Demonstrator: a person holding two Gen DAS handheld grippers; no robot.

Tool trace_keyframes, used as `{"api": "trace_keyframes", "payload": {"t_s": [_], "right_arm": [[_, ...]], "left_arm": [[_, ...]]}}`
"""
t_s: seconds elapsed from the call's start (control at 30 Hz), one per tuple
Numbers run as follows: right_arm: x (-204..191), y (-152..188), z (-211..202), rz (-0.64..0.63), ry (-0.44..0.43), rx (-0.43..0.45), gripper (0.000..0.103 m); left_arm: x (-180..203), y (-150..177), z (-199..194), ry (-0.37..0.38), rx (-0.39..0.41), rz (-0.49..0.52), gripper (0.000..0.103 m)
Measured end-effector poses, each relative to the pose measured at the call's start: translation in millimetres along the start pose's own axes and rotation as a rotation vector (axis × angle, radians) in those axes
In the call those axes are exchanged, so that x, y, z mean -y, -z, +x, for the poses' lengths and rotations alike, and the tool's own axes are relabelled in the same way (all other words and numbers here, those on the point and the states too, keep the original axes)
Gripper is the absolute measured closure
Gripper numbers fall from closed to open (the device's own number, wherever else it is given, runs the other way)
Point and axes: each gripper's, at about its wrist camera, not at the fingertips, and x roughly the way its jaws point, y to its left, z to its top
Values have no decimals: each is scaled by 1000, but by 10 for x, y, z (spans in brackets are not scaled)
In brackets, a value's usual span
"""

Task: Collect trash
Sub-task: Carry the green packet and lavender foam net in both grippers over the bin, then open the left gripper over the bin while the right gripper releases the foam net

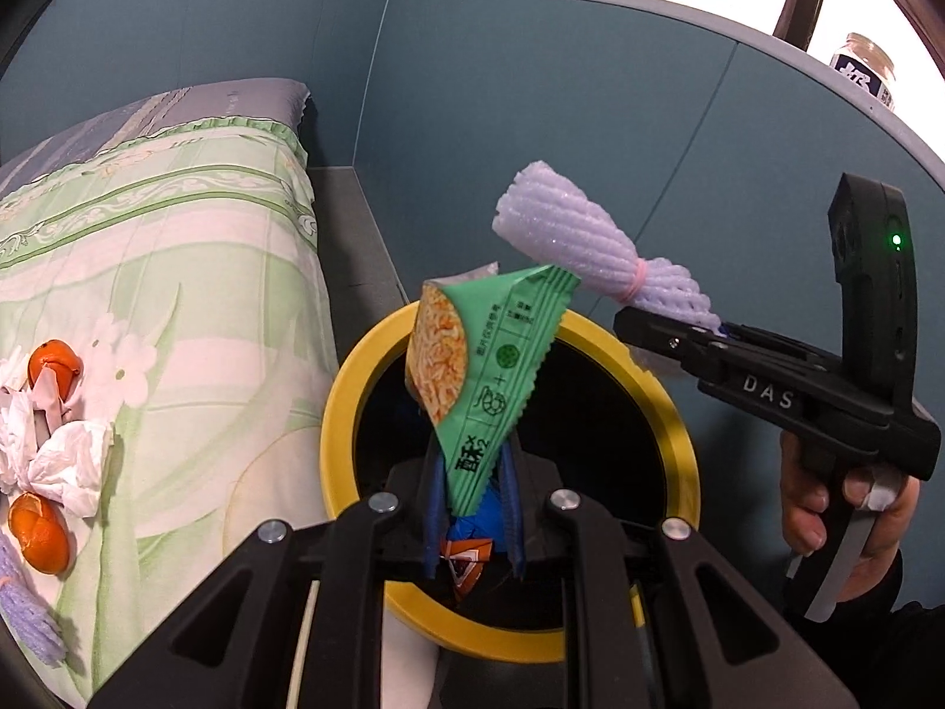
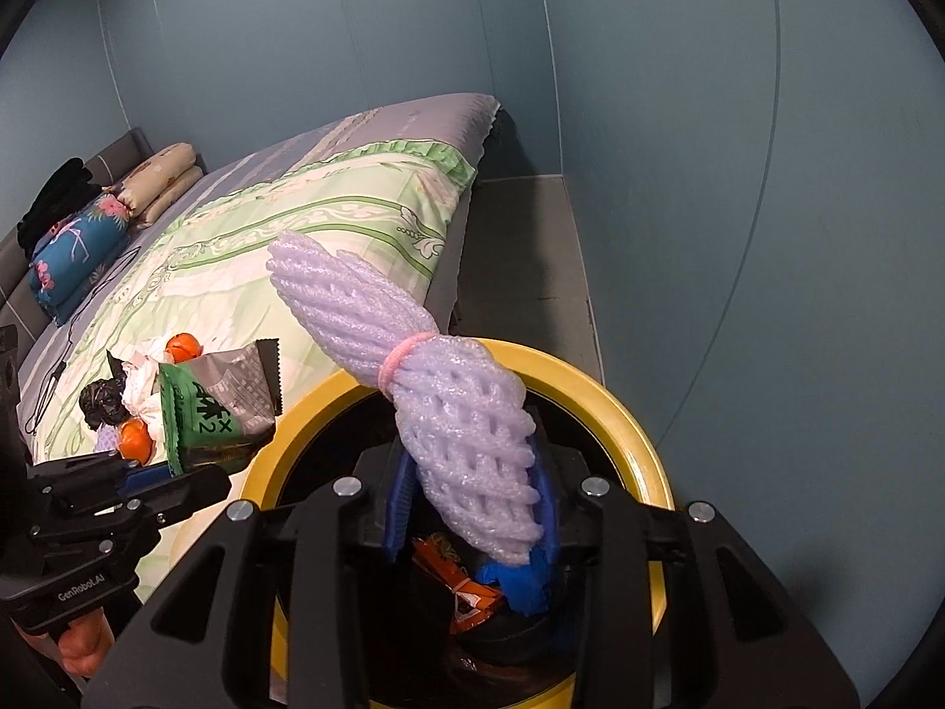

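My left gripper (image 1: 472, 508) is shut on a green snack wrapper (image 1: 490, 366) and holds it over the yellow-rimmed trash bin (image 1: 339, 407). My right gripper (image 2: 472, 502) is shut on a purple foam net (image 2: 455, 407) tied with a pink band, also above the bin (image 2: 626, 431). The right gripper (image 1: 679, 337) and its net (image 1: 567, 236) show in the left wrist view, the left gripper (image 2: 159, 472) and wrapper (image 2: 218, 407) in the right wrist view. An orange wrapper (image 2: 472, 591) and blue scrap (image 2: 520, 582) lie inside the bin.
The bed (image 1: 195, 224) with a green floral cover stands left of the bin. On it lie orange peels (image 1: 41, 526), crumpled tissues (image 1: 59, 461), another purple foam net (image 1: 26, 614) and a black bag (image 2: 103, 402). Blue walls stand behind; pillows (image 2: 82, 248) lie at the bed's far end.
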Motion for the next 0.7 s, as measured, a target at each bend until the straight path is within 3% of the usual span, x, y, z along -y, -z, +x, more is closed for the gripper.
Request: {"api": "trace_keyframes", "payload": {"t_s": [0.17,0.23,0.37,0.43,0.53,0.63,0.7], "right_arm": [[17,-2,30,19,8,-7,67],[24,6,31,22,9,-8,63],[22,-14,21,32,14,-5,60],[33,-23,15,36,13,-3,55],[52,-26,-1,42,14,3,54],[62,-29,-24,45,16,11,43],[73,-35,-57,53,14,21,43]], "left_arm": [[6,19,-4,7,-7,2,86],[-6,26,-13,11,-8,-1,76],[-25,37,-48,18,-6,-8,69],[-41,46,-70,17,0,-18,54],[-47,39,-114,14,9,-20,54],[-66,39,-201,14,22,-27,52],[-101,23,-282,8,40,-31,49]]}}
